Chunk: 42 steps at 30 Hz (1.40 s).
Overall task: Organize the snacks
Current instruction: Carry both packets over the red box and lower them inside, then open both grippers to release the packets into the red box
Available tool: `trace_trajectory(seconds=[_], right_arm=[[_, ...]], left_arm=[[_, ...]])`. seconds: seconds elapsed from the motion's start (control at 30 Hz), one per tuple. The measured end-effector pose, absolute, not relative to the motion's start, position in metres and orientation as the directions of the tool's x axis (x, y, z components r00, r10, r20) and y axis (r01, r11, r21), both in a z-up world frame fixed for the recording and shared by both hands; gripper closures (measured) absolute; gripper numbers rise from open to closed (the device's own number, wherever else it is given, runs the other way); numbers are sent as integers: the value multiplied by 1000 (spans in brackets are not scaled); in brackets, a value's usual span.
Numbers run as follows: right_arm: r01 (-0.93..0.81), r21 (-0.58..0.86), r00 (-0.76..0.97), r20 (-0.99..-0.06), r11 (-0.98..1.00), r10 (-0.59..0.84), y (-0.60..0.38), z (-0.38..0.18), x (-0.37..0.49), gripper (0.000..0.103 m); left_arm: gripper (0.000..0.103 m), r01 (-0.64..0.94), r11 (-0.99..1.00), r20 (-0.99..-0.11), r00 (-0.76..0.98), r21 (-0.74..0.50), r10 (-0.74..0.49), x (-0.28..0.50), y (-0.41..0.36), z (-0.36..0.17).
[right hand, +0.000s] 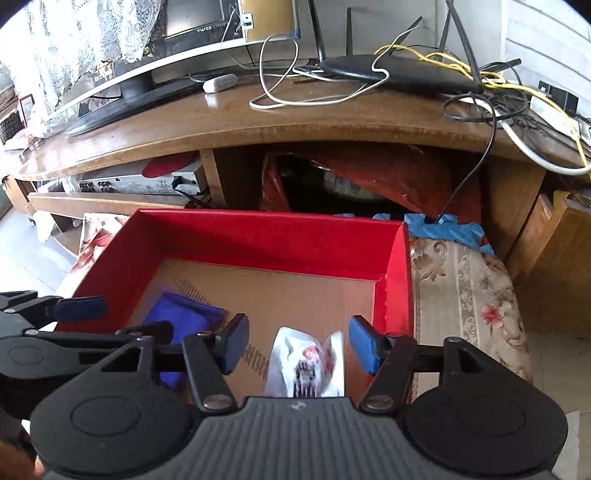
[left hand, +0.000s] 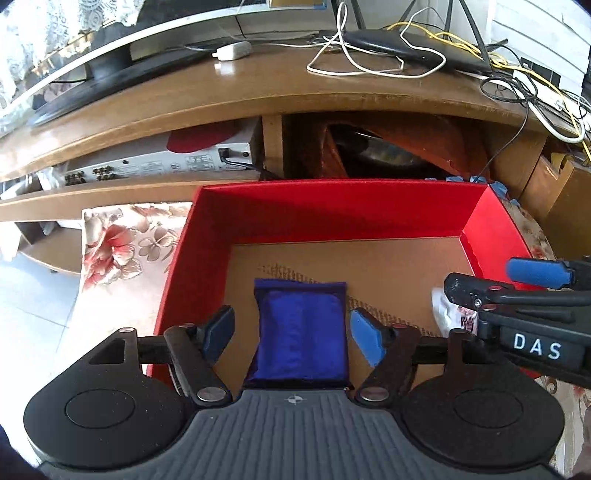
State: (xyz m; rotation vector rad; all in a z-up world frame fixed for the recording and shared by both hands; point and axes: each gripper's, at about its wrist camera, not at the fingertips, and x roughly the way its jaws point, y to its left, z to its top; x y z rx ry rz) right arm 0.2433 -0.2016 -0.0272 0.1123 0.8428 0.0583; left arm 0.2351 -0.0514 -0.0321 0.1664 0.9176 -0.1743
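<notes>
The blue packet is laid on the floor of the red box, toward its near-left corner, and the white packet toward its near-right corner. Each is flanked, untouched, by the parted jaws of the left gripper and right gripper, apparently to be left there.

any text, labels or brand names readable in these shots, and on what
"DAS": white letters on the right gripper body, in the left wrist view.
"TW25": roughly, small print on the monitor bezel.
White snack packet: red and black print, too blurred to read.
Silver AV unit: rear labels too small.
</notes>
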Motion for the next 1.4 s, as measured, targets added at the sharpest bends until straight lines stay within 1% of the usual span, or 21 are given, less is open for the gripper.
trace_trajectory(seconds=[0.1, 0.43, 0.67, 1.13, 1.4], right_arm=[[-1, 130, 665, -740, 992, 98, -203, -26, 241, 31], [4, 138, 698, -710, 990, 97, -203, -5, 217, 31], [-21, 143, 712, -693, 990, 115, -195, 7, 194, 31], [-67, 149, 698, -699, 987, 152, -180, 10, 143, 31], [-99, 142, 674, -718, 985, 171, -171, 5, 118, 31]], left_arm=[[24, 219, 974, -801, 594, 64, -81, 234, -50, -31], [21, 226, 973, -775, 622, 38, -115, 212, -43, -11], [21, 231, 973, -768, 628, 27, -128, 190, -34, -2], [21, 259, 966, -771, 621, 30, -142, 144, -21, 0], [21, 276, 960, -784, 606, 51, -132, 119, -12, -7]])
